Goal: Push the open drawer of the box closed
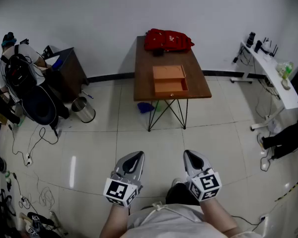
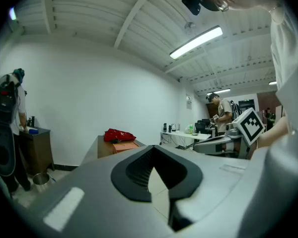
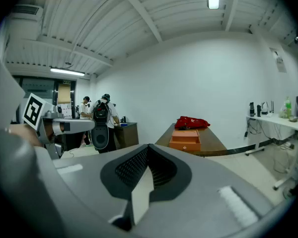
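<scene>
An orange box [image 1: 169, 72] lies on a brown table [image 1: 144, 68] far ahead, its drawer [image 1: 171, 87] pulled out toward me. A red bag [image 1: 167, 39] lies behind it at the table's far end. My left gripper [image 1: 134, 158] and right gripper [image 1: 191, 155] hang low near my body, over the floor and well short of the table. Both are shut and hold nothing. In the left gripper view the left gripper [image 2: 153, 148] points toward the box [image 2: 120, 145]. Seen from the right gripper [image 3: 149, 147], the box [image 3: 185, 139] sits ahead, a little to the right.
A dark cabinet [image 1: 64, 73] and a metal bin [image 1: 83, 109] stand left of the table. A person with a backpack [image 1: 20, 73] is at far left, with cables on the floor. A white desk [image 1: 273, 73] runs along the right. Tiled floor lies between me and the table.
</scene>
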The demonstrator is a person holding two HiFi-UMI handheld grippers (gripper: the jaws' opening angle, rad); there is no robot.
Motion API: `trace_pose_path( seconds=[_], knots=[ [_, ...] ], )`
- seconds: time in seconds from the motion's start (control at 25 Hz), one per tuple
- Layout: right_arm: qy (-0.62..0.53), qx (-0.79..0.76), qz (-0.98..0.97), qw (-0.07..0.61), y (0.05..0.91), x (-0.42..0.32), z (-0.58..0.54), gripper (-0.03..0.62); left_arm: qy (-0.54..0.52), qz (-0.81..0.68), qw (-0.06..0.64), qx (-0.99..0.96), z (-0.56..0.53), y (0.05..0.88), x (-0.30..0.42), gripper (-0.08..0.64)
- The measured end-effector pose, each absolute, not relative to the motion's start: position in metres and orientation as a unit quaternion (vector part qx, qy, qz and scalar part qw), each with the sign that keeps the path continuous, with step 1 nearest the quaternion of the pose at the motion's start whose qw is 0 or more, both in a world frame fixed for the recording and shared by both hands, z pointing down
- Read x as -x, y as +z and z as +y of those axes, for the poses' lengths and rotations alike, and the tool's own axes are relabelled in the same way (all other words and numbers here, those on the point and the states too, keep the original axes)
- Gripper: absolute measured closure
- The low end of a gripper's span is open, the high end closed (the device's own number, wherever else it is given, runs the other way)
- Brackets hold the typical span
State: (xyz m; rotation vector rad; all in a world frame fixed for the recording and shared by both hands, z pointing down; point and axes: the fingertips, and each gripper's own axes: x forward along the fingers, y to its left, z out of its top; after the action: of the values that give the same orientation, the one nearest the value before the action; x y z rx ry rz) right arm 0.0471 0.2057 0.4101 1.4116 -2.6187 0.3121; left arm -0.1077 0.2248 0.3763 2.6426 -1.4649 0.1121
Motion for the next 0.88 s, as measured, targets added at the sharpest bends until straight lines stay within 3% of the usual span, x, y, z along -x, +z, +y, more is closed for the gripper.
trace_pose_path(
  seconds=[0.24, 0.88],
  knots=[
    [0.094, -0.458, -0.881, 0.077, 0.418, -0.046, 0.131, 0.588, 0.053, -0.510, 0.047, -0.857, 0.151, 0.388, 0.105, 0.554],
    [0.113, -0.450, -0.882, 0.088, 0.425, -0.110, -0.192, 0.588, 0.049, -0.525, 0.081, -0.846, -0.158, 0.408, 0.044, 0.554]
  ],
)
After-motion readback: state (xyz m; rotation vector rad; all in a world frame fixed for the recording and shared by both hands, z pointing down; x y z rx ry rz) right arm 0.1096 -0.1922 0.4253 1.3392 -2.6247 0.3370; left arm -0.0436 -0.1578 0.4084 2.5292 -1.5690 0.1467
